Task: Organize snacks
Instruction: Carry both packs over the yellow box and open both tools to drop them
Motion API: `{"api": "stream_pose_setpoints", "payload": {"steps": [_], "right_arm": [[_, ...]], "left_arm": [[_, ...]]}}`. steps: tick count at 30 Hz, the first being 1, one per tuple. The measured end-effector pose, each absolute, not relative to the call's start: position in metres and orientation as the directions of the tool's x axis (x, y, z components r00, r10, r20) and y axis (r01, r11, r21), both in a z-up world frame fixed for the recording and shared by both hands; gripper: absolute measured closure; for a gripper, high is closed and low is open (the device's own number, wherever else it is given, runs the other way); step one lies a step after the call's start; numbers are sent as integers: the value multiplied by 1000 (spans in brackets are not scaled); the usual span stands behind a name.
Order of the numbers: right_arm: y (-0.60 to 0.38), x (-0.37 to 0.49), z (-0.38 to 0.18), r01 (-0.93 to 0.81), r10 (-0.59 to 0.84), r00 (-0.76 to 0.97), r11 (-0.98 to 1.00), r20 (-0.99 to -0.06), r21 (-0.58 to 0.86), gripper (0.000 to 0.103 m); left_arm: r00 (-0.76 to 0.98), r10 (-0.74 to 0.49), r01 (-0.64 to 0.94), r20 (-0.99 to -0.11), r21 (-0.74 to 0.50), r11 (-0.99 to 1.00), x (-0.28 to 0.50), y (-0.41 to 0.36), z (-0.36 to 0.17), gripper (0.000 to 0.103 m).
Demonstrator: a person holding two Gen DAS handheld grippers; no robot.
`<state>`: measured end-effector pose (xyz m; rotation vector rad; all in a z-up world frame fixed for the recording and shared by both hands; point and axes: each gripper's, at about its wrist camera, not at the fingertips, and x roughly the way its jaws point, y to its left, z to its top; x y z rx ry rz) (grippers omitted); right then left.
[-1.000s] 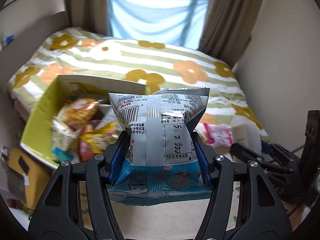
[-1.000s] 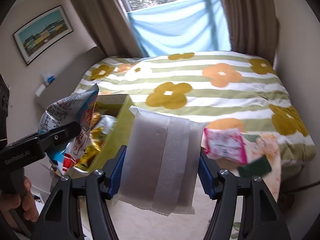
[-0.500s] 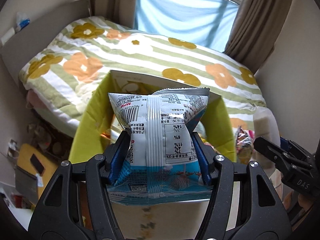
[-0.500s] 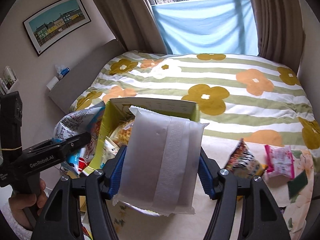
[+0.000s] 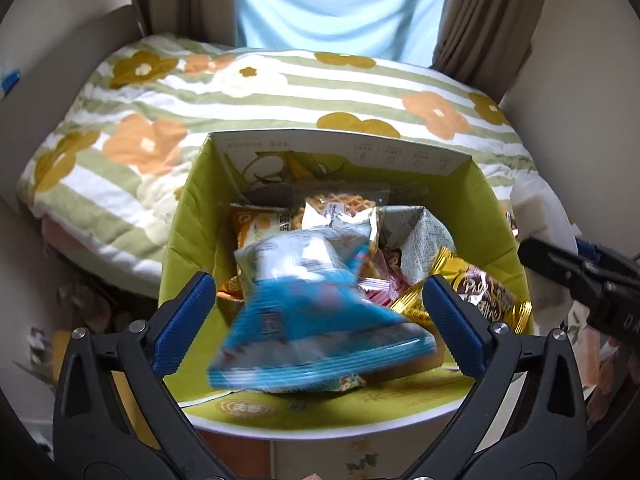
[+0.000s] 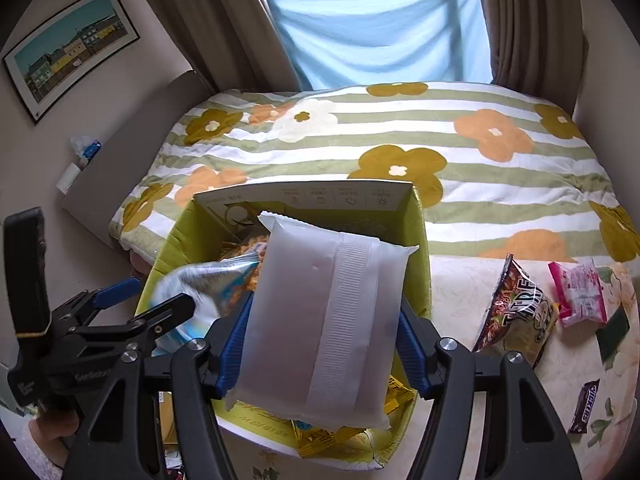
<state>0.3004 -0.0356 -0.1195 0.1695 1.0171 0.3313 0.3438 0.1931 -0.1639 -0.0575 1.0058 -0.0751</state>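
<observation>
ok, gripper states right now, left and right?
Left gripper: open, blue snack bag blurred between its fingers, apparently released over the yellow-green box.
Right gripper: shut on white packet.

Yellow-green cardboard box (image 5: 188, 216) with a white printed rim. Blue-and-white snack bag (image 5: 316, 312), blurred, between the blue pads of the black left gripper (image 5: 320, 312). Translucent white packet (image 6: 320, 324) between the blue pads of the black right gripper (image 6: 320, 348). Beyond both grippers, a green-and-white striped bedspread (image 6: 460, 136) with orange, mustard and white flowers; pale blue cloth (image 6: 384, 28); brown curtains (image 6: 532, 20).
</observation>
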Motion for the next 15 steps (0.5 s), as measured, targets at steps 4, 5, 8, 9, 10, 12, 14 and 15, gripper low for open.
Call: {"api": "stream_pose_setpoints", "payload": {"steps": [4,5,8,9,10,12,14,15], "right_arm": [[-35,301,-122,-190,342,467,940,-816,285,42],[-34,302,-124,-192,343,463,939,-818,285,42],[-29,305,-128,-204,348,440,936,-828,286,42],[-26,307,-129,-209,347,431,936,-833,281,42],[-24,307,-130,-213,342,427,938,-837,274,41],[-23,305,-127,-224,340,461,938,-820,263,31],[-25,301,-121,-231,339,504,939,-795,254,10],[-26,300,-120,-233,340,508,939,-791,254,7]], "left_arm": [[517,-88,29,-852,-85,996,338,201,-168,0],[514,-89,19,-853,-93,996,336,204,-168,0],[505,-100,-8,-858,-121,993,333,214,-168,0],[506,-101,-17,-856,-127,992,332,216,-167,0],[510,-102,-22,-854,-132,991,330,218,-166,0],[516,-98,-30,-851,-133,991,329,220,-163,0],[519,-92,-37,-850,-131,991,328,220,-162,0],[519,-91,-40,-850,-131,991,328,220,-162,0]]}}
